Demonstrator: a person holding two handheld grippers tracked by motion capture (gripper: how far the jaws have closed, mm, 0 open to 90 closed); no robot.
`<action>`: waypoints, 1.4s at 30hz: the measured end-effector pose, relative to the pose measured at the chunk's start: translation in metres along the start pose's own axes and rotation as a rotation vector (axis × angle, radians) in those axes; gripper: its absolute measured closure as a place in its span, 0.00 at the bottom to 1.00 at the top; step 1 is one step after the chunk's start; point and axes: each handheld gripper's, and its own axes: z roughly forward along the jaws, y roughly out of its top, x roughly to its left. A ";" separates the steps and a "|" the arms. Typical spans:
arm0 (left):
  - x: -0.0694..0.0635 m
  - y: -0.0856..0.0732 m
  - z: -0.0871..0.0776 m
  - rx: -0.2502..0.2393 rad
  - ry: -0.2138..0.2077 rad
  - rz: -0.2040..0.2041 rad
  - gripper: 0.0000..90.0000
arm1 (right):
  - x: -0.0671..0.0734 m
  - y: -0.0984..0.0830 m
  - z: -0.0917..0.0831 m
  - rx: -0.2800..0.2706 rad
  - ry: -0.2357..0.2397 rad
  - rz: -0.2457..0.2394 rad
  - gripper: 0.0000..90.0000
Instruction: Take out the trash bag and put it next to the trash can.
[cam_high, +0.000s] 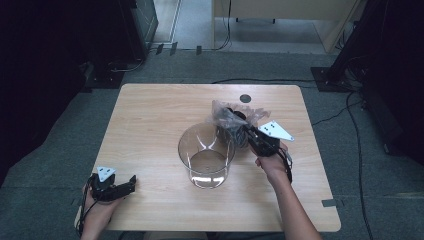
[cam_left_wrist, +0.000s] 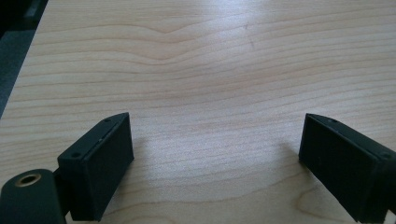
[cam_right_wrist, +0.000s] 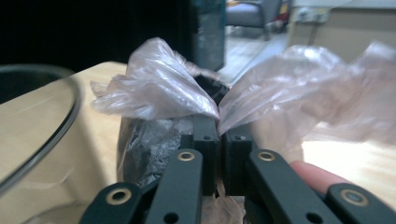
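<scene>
Clear plastic bag is pinched between the closed fingers of the right gripper, beside a glass bowl. Left gripper rests on the worktop, fingers spread wide, empty.

The left gripper hangs low over the pale, wood-grained counter, its two black, blocky fingers spread wide apart with bare wood between them.
</scene>
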 end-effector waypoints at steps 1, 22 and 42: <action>0.000 0.000 0.000 -0.001 0.000 0.000 0.11 | 0.000 -0.003 -0.002 0.007 0.021 -0.005 0.92; 0.000 0.000 0.000 0.000 0.000 0.002 0.11 | 0.001 -0.040 -0.029 0.139 -0.022 -0.036 0.15; 0.000 0.000 0.000 0.000 0.000 0.002 0.11 | -0.028 -0.076 -0.057 0.213 -0.133 0.054 0.03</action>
